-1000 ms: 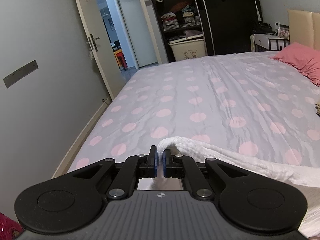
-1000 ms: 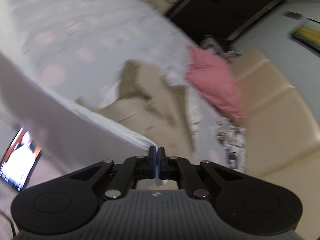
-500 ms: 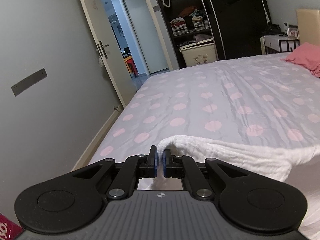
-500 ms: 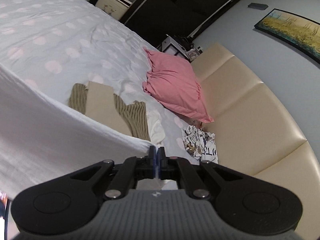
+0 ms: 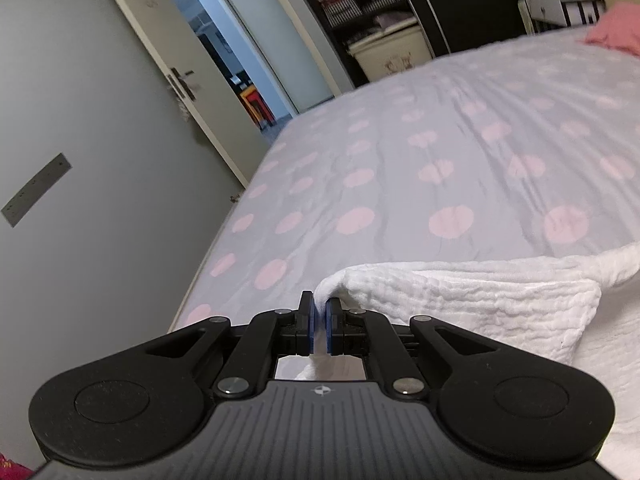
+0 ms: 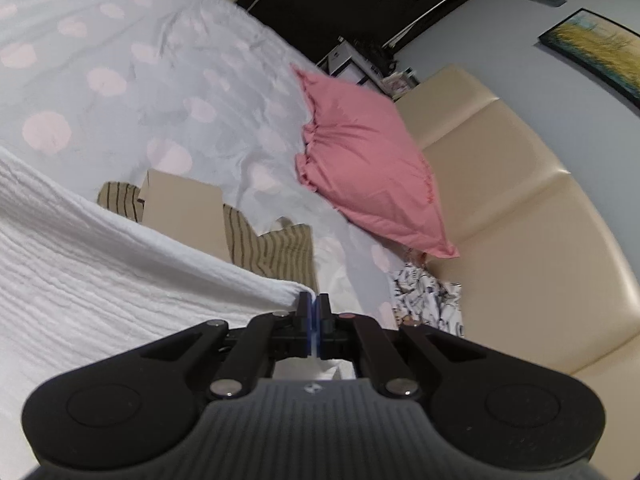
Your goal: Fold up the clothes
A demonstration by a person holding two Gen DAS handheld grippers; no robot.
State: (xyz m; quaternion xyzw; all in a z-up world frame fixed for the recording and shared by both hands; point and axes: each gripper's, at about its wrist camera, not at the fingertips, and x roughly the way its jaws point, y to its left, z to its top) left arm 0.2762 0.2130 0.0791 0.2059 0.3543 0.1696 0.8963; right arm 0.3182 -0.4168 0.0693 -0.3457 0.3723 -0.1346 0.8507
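We've swung lower over the bed and the white cloth now doubles over itself; left claw and right claw each stay clamped on a corner, fold underway.

Pillow on the bed against the headboard — folded garments just before it.

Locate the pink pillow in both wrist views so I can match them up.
Left wrist: the pink pillow is cut off at the far upper-right edge, at the far end of the bed.
Right wrist: it fills the centre, leaning against the cream headboard.
Shared landmark: the white textured cloth, pinched by the left gripper at one corner and the right gripper at another, lying over the pink-dotted bedsheet.
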